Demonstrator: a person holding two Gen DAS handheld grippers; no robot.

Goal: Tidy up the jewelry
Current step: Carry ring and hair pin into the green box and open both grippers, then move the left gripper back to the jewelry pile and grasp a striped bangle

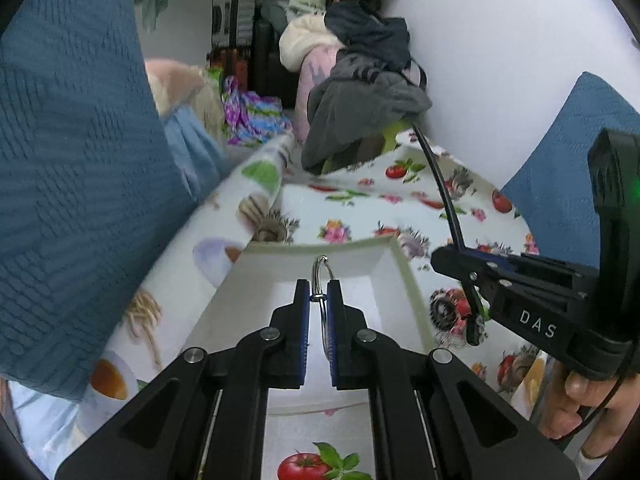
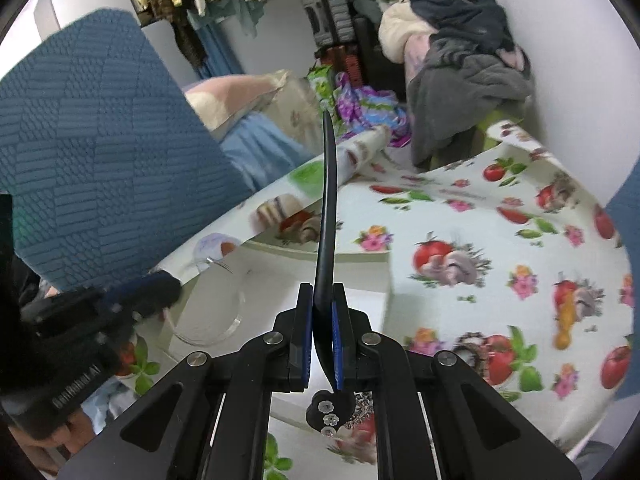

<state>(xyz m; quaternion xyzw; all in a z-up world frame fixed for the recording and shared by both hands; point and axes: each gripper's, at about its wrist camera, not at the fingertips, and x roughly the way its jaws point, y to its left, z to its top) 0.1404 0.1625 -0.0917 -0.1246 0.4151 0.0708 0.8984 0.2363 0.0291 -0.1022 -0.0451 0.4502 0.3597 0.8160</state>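
My left gripper is shut on a thin silver hoop bangle, which stands upright between the blue pads over a white open box. My right gripper is shut on a long black band that rises away from the pads; its heart-shaped end with small stones hangs below the jaws. In the left wrist view the right gripper hovers just right of the box, the black band sticking up from it. In the right wrist view the left gripper is blurred over the box.
A tablecloth printed with tomatoes and flowers covers the table and folds up at its far left. Blue knitted sleeves fill the left side. A chair heaped with clothes stands behind the table by the white wall.
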